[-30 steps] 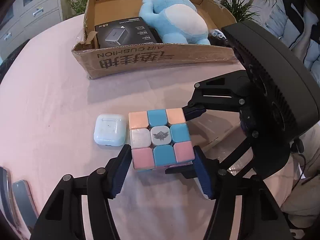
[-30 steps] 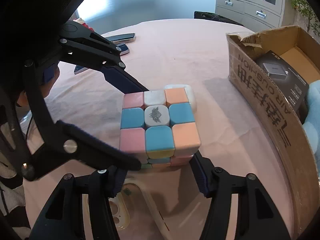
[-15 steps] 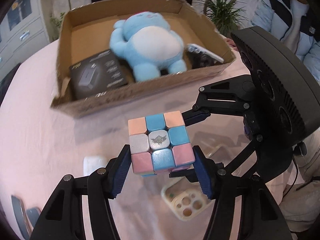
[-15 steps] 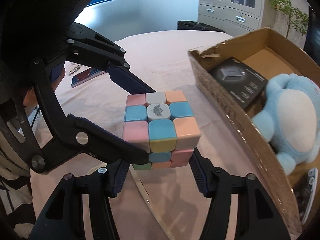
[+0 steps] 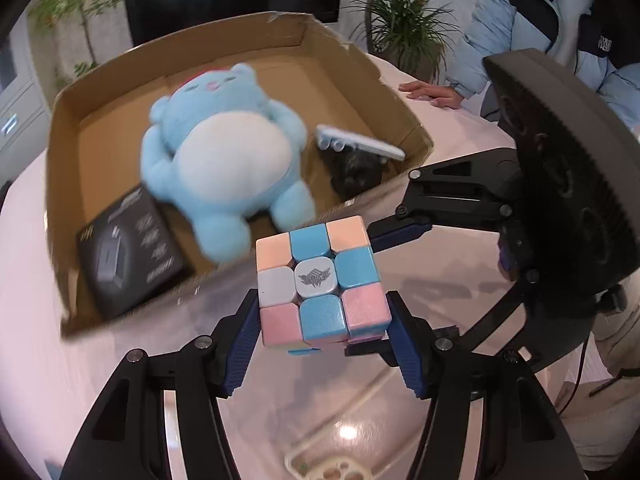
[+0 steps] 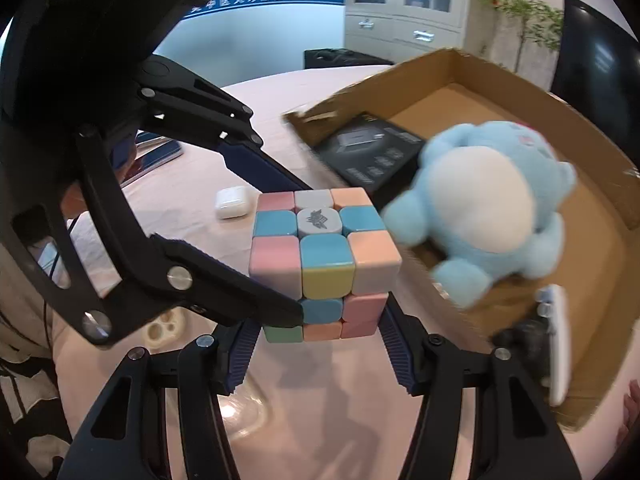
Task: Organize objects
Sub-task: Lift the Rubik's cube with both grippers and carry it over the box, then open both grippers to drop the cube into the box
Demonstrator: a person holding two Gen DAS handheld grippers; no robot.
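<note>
Two grippers, left (image 5: pixel 324 332) and right (image 6: pixel 316 344), clamp one puzzle cube (image 5: pixel 320 284) in the air beside the cardboard box (image 5: pixel 304 36); uneven release could twist it loose, dropping it short onto the table (image 6: pixel 180 184).

Your left hand-held gripper (image 5: pixel 322 350) and right hand-held gripper (image 6: pixel 316 350) are matte black linkages with silver screws and ribbed blue fingers (image 5: pixel 240 344).

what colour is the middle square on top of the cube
Grey-white with a dark winged logo, on the cube; clearest in the left wrist view.
</note>
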